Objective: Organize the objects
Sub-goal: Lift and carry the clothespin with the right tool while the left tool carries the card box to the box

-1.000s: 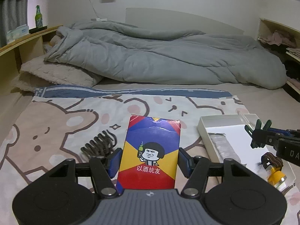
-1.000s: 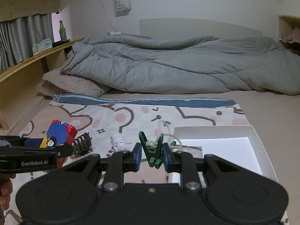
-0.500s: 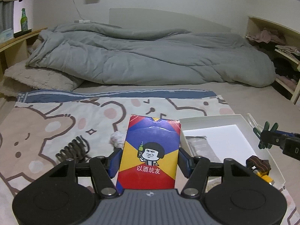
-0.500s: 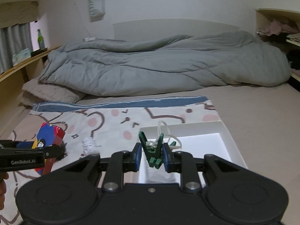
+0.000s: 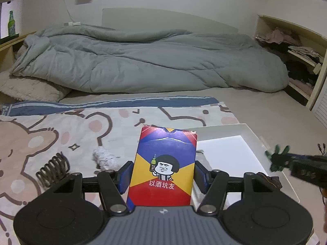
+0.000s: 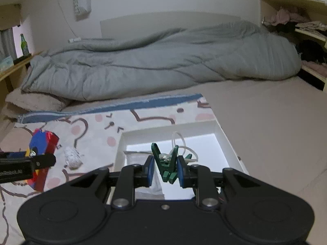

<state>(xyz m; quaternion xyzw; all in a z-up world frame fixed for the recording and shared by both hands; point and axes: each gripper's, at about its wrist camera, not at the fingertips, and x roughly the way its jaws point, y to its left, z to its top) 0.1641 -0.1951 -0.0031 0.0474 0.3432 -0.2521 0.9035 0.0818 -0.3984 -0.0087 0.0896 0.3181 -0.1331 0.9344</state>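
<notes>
1. Red, blue and yellow cardboard box with a cartoon figure (image 5: 163,169) sits clamped upright between the pads of the left gripper (image 5: 162,176), jaws pressing on both its side faces, held just above the near-left corner of the shallow white rectangular tray (image 5: 251,131).
2. Dark green plastic clothes peg (image 6: 165,163) is pinched in the right gripper (image 6: 165,171), jaws tight together on it, a loop of white cord (image 6: 179,143) hanging at its far side, right over the tray's floor.
3. Judging by this, both hands are carrying their loads to the tray; the peg looks nearly in place, the box only at the rim.
4. Best bet: lower the peg to the tray floor before letting go, clear of the clear plastic bag (image 6: 141,157) lying at the tray's left side.
5. Box next: carry it right past the tray wall and lay it flat, so it won't tip.
6. Left on the bear-print sheet (image 5: 61,134): 1 dark coiled hair claw (image 5: 53,166) and 1 crumpled white wad (image 5: 104,159).
</notes>
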